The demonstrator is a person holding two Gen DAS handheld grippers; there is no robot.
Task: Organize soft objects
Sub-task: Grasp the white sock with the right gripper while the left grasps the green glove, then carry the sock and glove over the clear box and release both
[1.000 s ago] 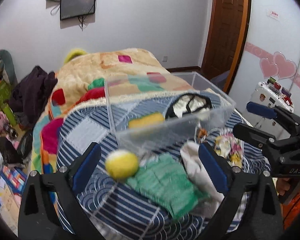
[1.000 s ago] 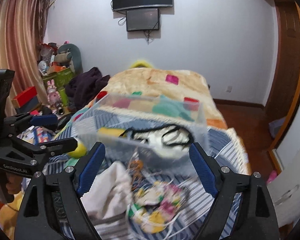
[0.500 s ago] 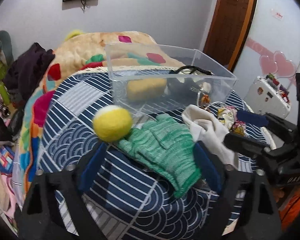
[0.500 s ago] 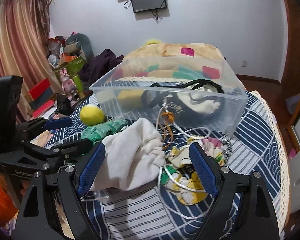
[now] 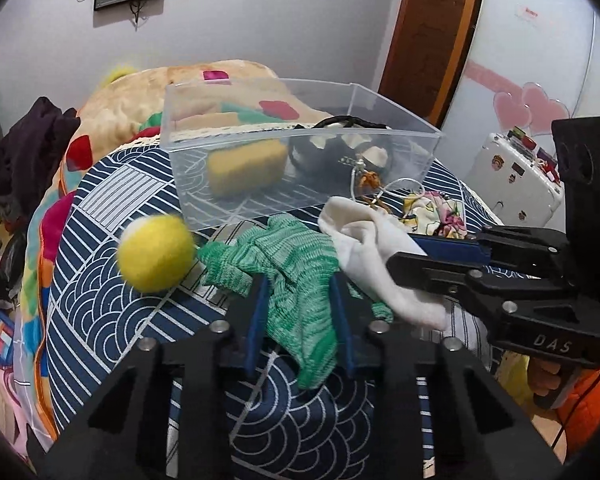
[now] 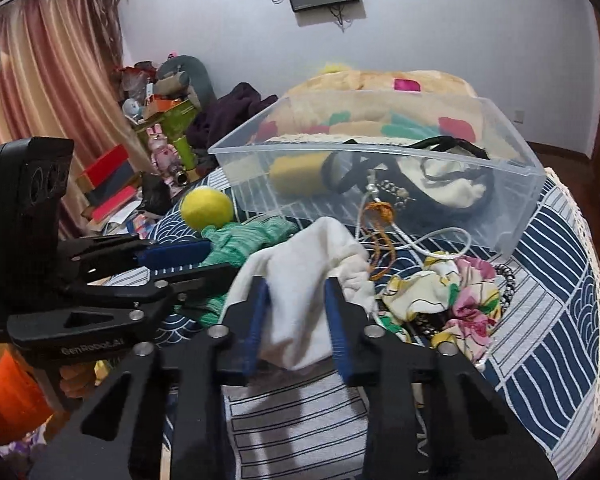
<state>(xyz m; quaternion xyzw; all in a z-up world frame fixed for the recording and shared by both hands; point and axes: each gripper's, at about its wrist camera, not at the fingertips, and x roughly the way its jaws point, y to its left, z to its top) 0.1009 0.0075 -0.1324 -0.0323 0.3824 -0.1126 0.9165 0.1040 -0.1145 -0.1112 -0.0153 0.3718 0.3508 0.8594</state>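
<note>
The clear plastic bin [image 5: 300, 136] stands open-topped ahead, its near wall the barrier between it and the grippers. In front of that wall lie the yellow ball [image 5: 155, 253], green knit glove [image 5: 296, 264], white cloth [image 6: 308, 280] and floral scrunchie [image 6: 452, 300] (a tight cluster, touching one another). Bare quilt [image 6: 552, 280] remains to the right.

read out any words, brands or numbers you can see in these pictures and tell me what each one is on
"DAS": right tool, on its body, seen from the left wrist.
"GenRoboLAI" or similar, last letters unclear: left tool, on its body, seen from the right wrist.
Red sign on the white wall: too small to read.
Stickers on the white case: too small.
</note>
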